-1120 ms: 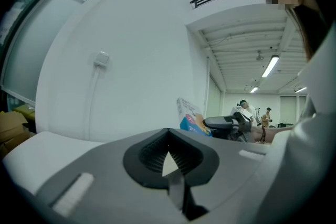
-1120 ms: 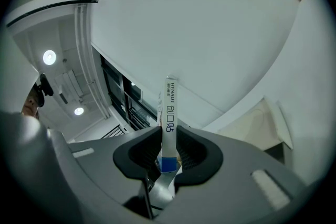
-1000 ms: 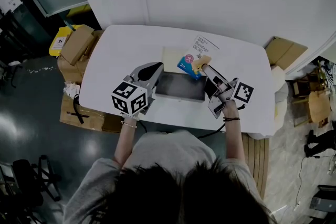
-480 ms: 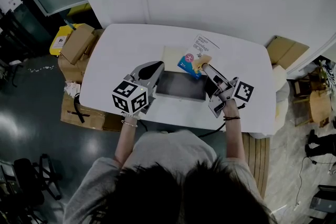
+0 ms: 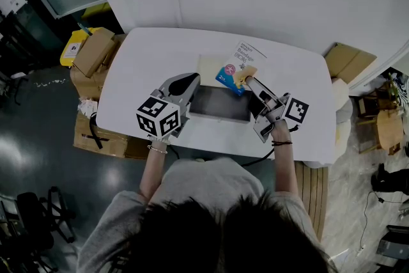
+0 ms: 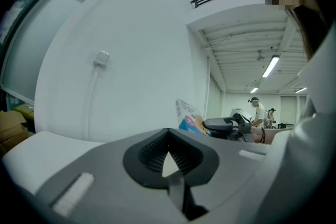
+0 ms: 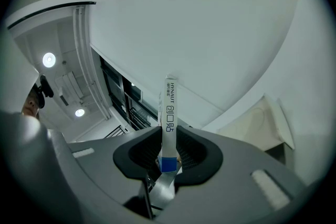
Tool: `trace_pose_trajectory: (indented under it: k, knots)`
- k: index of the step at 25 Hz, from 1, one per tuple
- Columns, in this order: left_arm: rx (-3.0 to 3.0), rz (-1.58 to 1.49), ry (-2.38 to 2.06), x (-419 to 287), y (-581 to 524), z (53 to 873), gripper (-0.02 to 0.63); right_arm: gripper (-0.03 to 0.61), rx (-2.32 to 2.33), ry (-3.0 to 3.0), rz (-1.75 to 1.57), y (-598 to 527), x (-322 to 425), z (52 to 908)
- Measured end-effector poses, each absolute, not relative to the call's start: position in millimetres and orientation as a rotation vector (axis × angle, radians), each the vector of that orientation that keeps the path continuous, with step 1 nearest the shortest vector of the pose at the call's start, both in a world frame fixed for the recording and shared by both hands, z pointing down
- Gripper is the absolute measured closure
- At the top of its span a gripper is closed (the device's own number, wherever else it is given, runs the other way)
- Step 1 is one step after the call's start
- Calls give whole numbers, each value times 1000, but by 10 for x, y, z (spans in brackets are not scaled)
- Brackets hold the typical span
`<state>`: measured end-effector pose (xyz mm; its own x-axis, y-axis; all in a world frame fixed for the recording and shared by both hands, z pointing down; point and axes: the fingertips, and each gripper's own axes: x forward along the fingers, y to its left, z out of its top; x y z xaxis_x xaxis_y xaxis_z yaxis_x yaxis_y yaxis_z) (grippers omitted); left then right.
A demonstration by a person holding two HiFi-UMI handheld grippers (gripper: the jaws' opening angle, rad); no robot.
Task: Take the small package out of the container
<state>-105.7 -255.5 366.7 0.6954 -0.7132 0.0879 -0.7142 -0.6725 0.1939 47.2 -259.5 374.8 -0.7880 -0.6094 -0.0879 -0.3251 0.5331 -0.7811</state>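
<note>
R gripper (image 5: pixel 249 82) pinches pkg (image 5: pixel 238 69), held up over container's (image 5: pixel 218 104) far right corner. Looks out already; prob. only set-down on table (image 5: pixel 147 61) left. L gripper (image 5: pixel 190 80) pressed together, empty, at container's left end.

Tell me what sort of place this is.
Probably an office or lab workspace: a white table, cardboard boxes stacked on the dark floor beside it, and ceiling strip lights above people standing farther off.
</note>
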Motion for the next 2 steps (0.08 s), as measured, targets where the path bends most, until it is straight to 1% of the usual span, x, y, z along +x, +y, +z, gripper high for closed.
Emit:
trace_pose_trajectory:
  k: [2]
  knots:
    - [2693, 6, -1149, -1055, -2551, 3668, 621, 474, -765, 2427, -1124, -2589, 466, 3741]
